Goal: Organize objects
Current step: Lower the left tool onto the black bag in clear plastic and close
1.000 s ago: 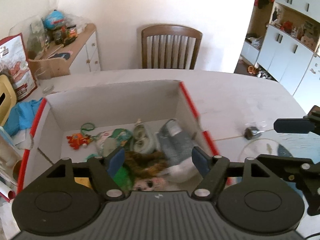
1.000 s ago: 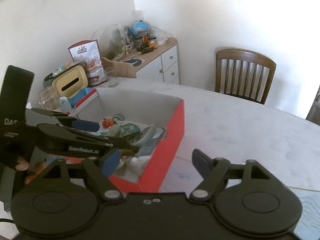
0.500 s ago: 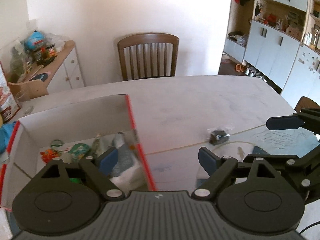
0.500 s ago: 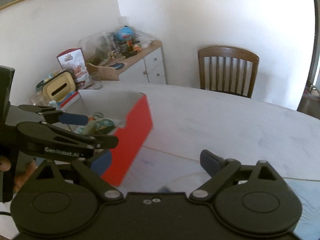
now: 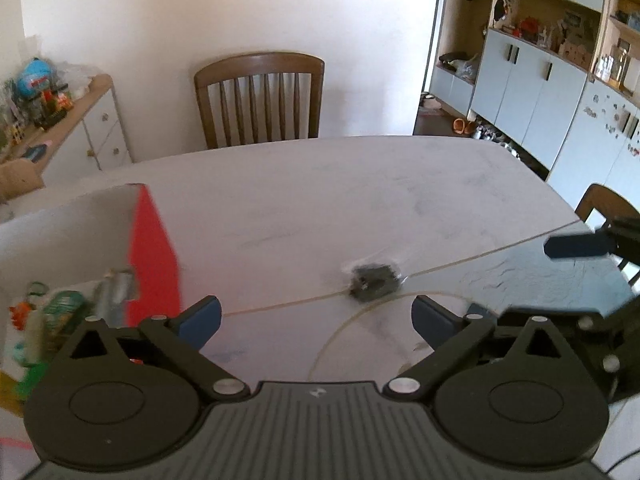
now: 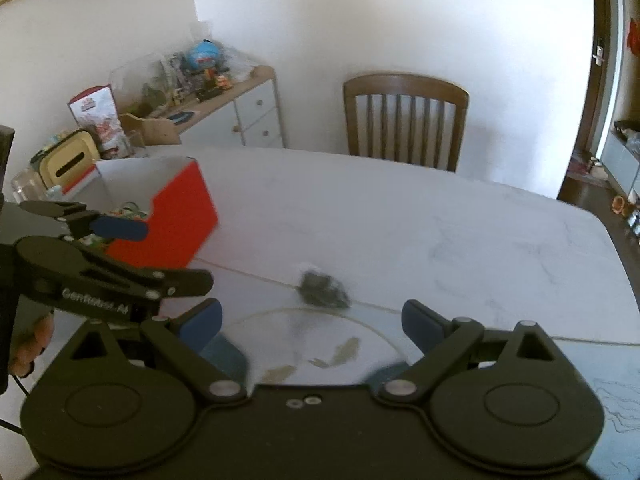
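Observation:
A small dark object in clear wrapping (image 5: 374, 280) lies on the white table, just ahead of my open, empty left gripper (image 5: 316, 316). It also shows in the right wrist view (image 6: 322, 289), ahead of my open, empty right gripper (image 6: 310, 320). A red and white box (image 5: 150, 248) with several toys inside stands at the left; it also shows in the right wrist view (image 6: 176, 216). The left gripper body (image 6: 100, 280) shows at the left of the right wrist view.
A wooden chair (image 5: 260, 96) stands at the table's far edge. A cluttered sideboard (image 5: 60, 120) is at the back left. Cabinets (image 5: 540, 80) line the right wall. A round glass mat (image 6: 312, 348) lies on the table under the grippers.
Both grippers have swung right, away from the box and toward the dark wrapped object. The box has slid to the left of both views. Both grippers stayed open.

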Available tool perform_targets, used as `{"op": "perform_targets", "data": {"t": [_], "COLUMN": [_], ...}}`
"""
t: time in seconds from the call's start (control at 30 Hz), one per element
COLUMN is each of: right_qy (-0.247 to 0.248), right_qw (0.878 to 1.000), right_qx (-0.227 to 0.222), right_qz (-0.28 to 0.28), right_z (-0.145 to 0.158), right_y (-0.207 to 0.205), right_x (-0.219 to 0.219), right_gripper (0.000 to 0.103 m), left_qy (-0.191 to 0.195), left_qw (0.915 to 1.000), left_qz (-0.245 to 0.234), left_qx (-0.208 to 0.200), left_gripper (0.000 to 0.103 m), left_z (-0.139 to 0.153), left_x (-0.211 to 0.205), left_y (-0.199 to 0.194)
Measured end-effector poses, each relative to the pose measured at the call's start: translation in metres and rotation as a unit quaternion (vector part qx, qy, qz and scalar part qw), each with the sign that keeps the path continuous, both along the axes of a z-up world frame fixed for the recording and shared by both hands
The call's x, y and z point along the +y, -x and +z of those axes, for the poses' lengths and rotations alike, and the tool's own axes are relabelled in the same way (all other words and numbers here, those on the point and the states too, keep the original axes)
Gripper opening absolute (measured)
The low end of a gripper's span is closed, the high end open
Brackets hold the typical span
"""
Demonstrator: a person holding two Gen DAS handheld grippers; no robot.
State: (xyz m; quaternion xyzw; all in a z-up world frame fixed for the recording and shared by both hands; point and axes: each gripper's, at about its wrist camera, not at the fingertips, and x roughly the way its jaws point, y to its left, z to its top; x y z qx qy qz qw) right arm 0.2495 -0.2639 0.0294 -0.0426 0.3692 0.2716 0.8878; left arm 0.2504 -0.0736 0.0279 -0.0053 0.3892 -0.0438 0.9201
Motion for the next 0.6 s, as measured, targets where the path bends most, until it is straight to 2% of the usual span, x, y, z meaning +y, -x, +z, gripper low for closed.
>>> {"op": "perform_targets", "data": {"t": [0.2, 0.37, 0.6], "right_qy": [0.004, 0.004, 0.01], "right_qw": [1.0, 0.999, 0.998], "right_qx": [0.023, 0.039, 0.052], "right_qz": [-0.02, -0.033, -0.045], "right_z": [-0.021, -0.036, -0.054], "right_y": [-0.009, -0.015, -0.024], "right_x": [-0.028, -0.045, -0.058], "right_gripper": [0.096, 0.096, 0.096], "left_qy": [0.013, -0.002, -0.025], "left_qw": [0.9998, 0.9998, 0.9993], "left_qz": [0.005, -0.004, 0.01], "left_qx": [0.014, 0.018, 0.025], "left_gripper": [0.102, 0.102, 0.102], "left_z": [-0.025, -0.042, -0.066], "left_x": [-0.029, -0.052, -0.067], "left_y": [-0.029, -0.048, -0.068]}}
